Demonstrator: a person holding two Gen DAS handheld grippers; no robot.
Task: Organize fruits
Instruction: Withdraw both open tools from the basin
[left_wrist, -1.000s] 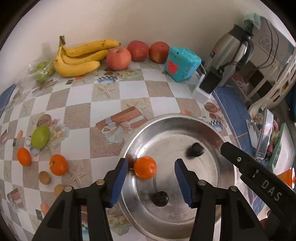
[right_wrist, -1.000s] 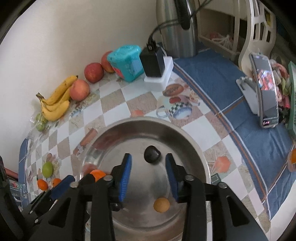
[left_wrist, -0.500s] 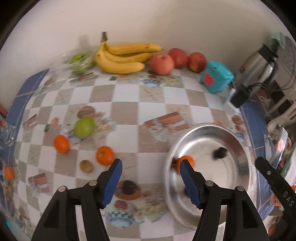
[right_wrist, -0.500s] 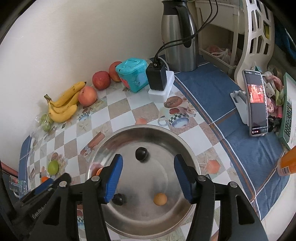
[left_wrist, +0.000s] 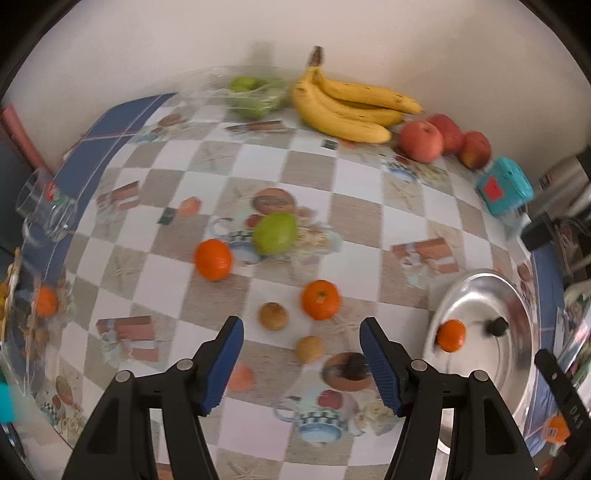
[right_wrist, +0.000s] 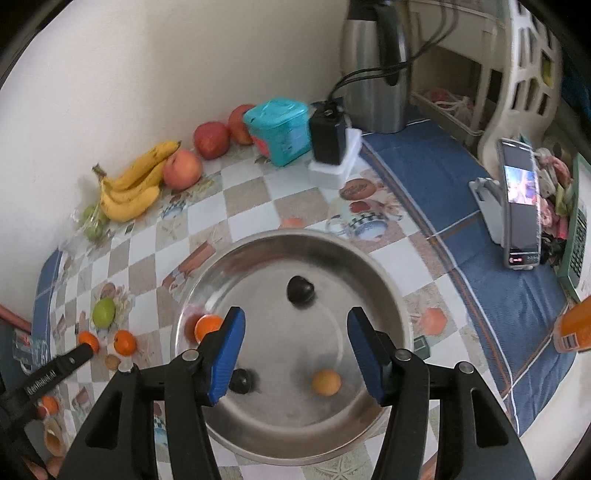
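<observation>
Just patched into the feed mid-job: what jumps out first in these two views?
The big steel bowl under the right gripper, holding a tangerine, two dark fruits and a small yellow-orange one. Next, loose tangerines and a green fruit on the checkered tablecloth ahead of the empty left gripper, whose jaws are opening. Bananas and apples line the wall.

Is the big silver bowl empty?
No. The silver bowl holds an orange, two dark fruits and a small yellow one.
</observation>
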